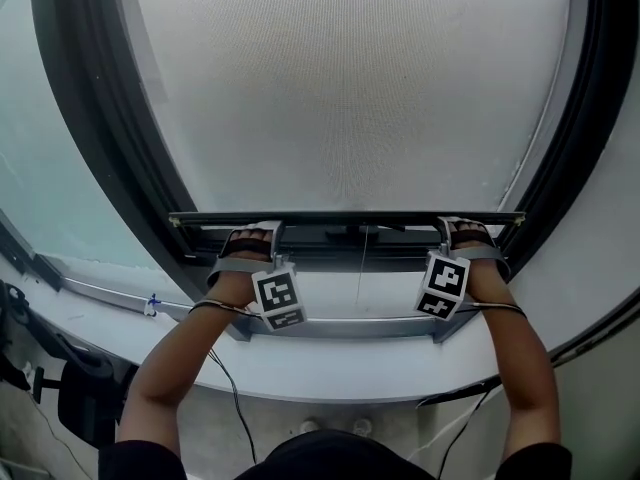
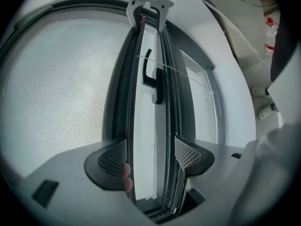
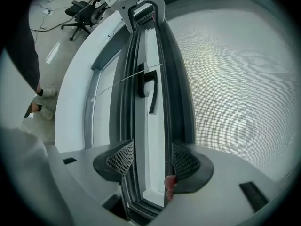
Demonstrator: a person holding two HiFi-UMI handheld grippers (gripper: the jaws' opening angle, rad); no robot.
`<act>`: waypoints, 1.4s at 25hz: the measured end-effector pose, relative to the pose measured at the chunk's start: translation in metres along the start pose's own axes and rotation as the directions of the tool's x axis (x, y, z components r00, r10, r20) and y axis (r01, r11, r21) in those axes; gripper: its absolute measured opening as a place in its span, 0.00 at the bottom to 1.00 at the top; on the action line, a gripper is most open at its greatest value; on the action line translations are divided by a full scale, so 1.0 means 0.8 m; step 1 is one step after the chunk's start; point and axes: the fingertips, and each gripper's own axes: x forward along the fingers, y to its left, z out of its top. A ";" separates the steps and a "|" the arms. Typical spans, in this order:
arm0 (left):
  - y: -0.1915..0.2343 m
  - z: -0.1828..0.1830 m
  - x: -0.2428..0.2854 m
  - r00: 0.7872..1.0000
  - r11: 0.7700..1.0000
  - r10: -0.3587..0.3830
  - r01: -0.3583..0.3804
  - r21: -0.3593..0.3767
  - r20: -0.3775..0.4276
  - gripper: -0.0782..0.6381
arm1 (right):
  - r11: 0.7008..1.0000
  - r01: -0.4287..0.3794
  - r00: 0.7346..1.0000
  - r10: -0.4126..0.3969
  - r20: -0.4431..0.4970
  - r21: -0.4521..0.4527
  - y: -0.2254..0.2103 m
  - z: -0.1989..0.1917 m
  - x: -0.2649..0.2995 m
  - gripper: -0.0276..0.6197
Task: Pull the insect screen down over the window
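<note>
Grey mesh screen point(image 1: 350, 88) is hanging almost fully down, its bar point(image 1: 320, 233) sitting just above the sill point(image 1: 350, 368). The left gripper point(image 1: 252, 233) and right gripper point(image 1: 466, 228) are clamping their jaws on that bar's ends. Uneven pulling risks skewing and jamming it; a slip, recoil.

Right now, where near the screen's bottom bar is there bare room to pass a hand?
Free: the dark bottom bar between the left claw and right claw, crossed by a thin pale cord; the white curved sill below. Crowded: both bar ends, where claws clamp.
</note>
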 end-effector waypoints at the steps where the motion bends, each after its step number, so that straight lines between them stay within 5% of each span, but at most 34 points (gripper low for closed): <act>1: -0.008 0.001 0.004 1.000 1.000 -0.004 0.004 -0.003 0.002 0.56 | 1.000 -0.001 1.000 0.001 -0.001 0.000 0.008 -0.001 0.004 0.44; 8: -0.030 -0.001 0.019 1.000 1.000 -0.022 0.022 -0.020 0.007 0.56 | 0.996 0.080 0.997 -0.080 0.000 0.025 0.028 0.002 0.024 0.44; 22: -0.095 -0.013 0.040 0.983 0.984 -0.154 0.162 0.081 -0.096 0.56 | 0.999 -0.022 0.999 0.021 -0.050 -0.023 0.094 -0.002 0.055 0.44; 29: -0.094 -0.014 0.041 0.983 0.983 -0.142 0.154 0.098 -0.118 0.54 | 1.000 -0.017 0.999 0.017 -0.048 -0.002 0.096 -0.001 0.059 0.44; 35: -0.108 -0.003 0.047 0.988 0.989 -0.143 0.145 0.032 -0.060 0.54 | 0.999 -0.034 0.999 0.034 -0.036 0.013 0.107 0.002 0.055 0.44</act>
